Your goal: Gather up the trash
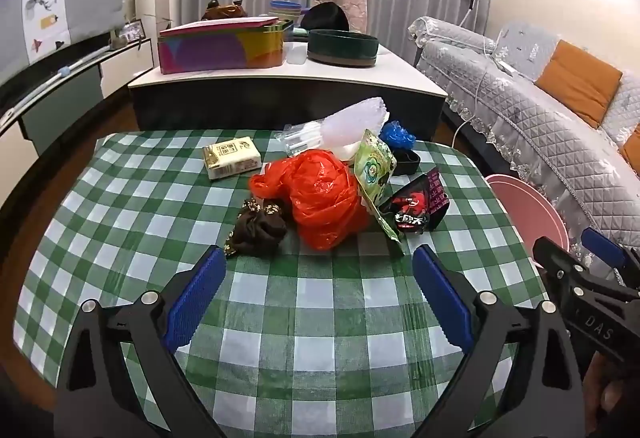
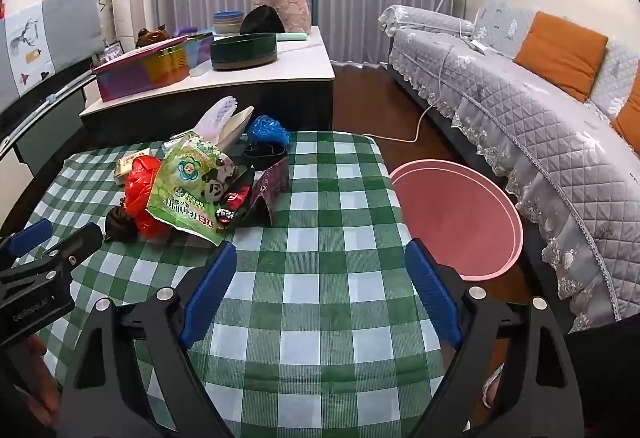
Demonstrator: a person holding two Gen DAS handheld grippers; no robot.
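A pile of trash lies on the green checked table [image 1: 320,302]: a red plastic bag [image 1: 320,194], a brown crumpled wrapper [image 1: 258,228], a green panda packet [image 1: 376,174], a black-red snack bag [image 1: 416,208], a clear plastic bag [image 1: 340,126], a blue bag [image 1: 398,136] and a beige tissue pack [image 1: 232,158]. My left gripper [image 1: 318,262] is open and empty, just short of the pile. My right gripper [image 2: 320,258] is open and empty over bare cloth, right of the green packet [image 2: 188,182]. A pink bin [image 2: 456,222] stands on the floor beside the table's right edge.
Behind the table stands a low white-topped cabinet [image 1: 280,78] with a colourful tin box [image 1: 224,46] and a dark round tray [image 1: 342,48]. A grey quilted sofa [image 2: 540,110] with orange cushions runs along the right. A white cable [image 2: 416,126] lies on the floor.
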